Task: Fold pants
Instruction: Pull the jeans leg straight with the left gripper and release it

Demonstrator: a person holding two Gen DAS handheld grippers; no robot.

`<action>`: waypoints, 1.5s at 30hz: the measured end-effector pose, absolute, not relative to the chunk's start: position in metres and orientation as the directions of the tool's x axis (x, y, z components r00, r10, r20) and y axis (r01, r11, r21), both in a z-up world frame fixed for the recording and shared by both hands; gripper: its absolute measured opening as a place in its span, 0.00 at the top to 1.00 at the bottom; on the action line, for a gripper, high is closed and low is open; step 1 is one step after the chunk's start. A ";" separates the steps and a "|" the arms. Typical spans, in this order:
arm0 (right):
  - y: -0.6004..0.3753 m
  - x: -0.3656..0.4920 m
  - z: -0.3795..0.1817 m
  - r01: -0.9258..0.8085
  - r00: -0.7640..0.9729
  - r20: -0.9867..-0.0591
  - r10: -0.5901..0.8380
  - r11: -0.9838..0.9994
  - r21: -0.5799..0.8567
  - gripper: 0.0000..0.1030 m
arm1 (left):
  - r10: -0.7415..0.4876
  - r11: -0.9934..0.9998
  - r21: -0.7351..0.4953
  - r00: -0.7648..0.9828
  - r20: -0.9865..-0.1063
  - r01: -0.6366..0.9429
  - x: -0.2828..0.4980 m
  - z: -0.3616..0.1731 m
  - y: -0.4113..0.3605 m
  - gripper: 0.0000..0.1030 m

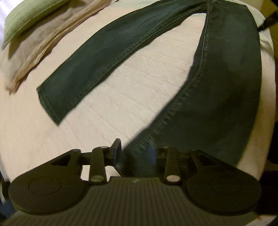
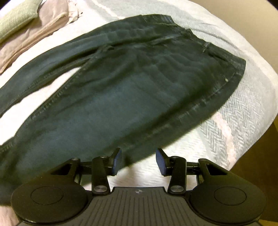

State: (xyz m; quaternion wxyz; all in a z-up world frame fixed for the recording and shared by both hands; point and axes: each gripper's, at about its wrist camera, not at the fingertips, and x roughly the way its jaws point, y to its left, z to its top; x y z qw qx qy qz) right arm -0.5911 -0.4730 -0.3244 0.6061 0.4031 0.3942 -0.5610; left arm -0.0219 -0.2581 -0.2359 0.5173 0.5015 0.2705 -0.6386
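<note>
In the left wrist view, a green pillow (image 1: 29, 15) lies at the far left on a beige folded cloth (image 1: 34, 52), both resting on the white bed (image 1: 121, 104). The dark green pants (image 1: 225, 87) lie flat on the bed, the two legs spread apart in a V; one leg runs toward the pillow, the other toward the left gripper (image 1: 135, 153). The left gripper stands released, its blue pads apart; the end of the near leg appears to lie between them, though blur and shadow prevent a firm reading of contact. In the right wrist view, the same pillow (image 2: 15, 15) and cloth (image 2: 34, 31) occupy the upper left, the pants (image 2: 130, 87) fill the centre with the waistband toward the upper right, and the right gripper (image 2: 139, 161) hangs released over the bed (image 2: 234, 130), above the near edge of the pants, grasping nothing.
</note>
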 end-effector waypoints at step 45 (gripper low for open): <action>-0.396 -0.496 -0.323 0.949 0.198 -0.898 -0.392 0.308 0.075 0.60 | -0.383 0.288 -0.135 -0.015 -0.924 0.948 -0.020 -0.223 -0.123 0.72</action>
